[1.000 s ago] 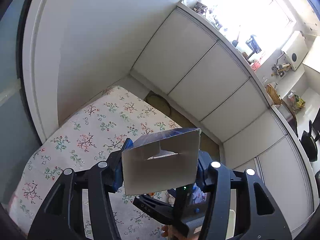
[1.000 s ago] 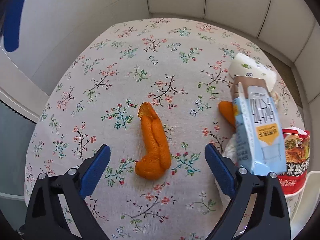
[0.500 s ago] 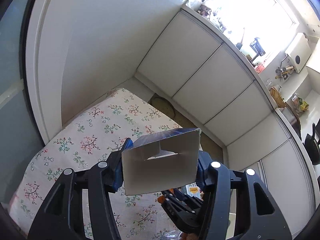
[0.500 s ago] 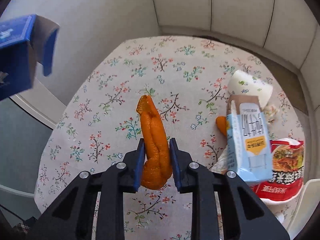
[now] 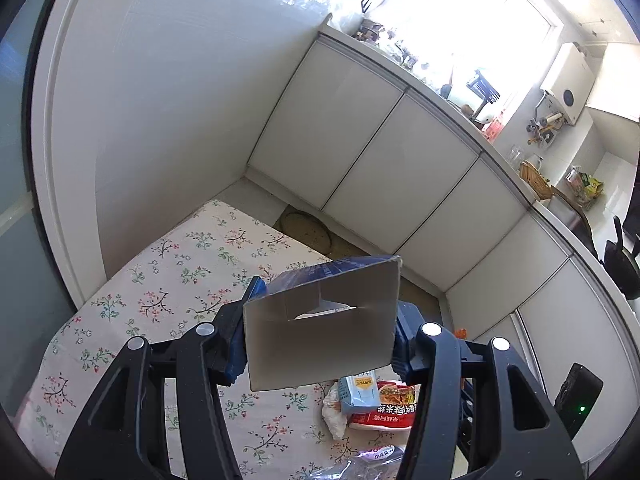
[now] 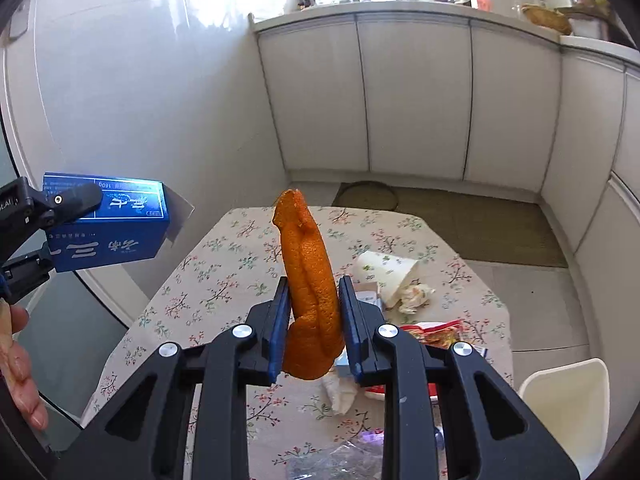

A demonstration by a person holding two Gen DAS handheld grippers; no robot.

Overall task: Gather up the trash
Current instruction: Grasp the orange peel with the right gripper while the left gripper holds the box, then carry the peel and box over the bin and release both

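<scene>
This is a home kitchen. White cabinets stand under a counter with utensils and a basket. A floral tablecloth covers the small table, near a bright window.

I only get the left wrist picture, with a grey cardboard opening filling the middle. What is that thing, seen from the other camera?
Observer: A blue box with white lettering, clamped side-on in the left gripper.
Operator: And the other gripper, what is it doing?
Observer: The right gripper is shut on a long orange peel, held up off the table.
Operator: Anywhere to drop this stuff?
Observer: A white bin stands low on the right, beside the table.
</scene>
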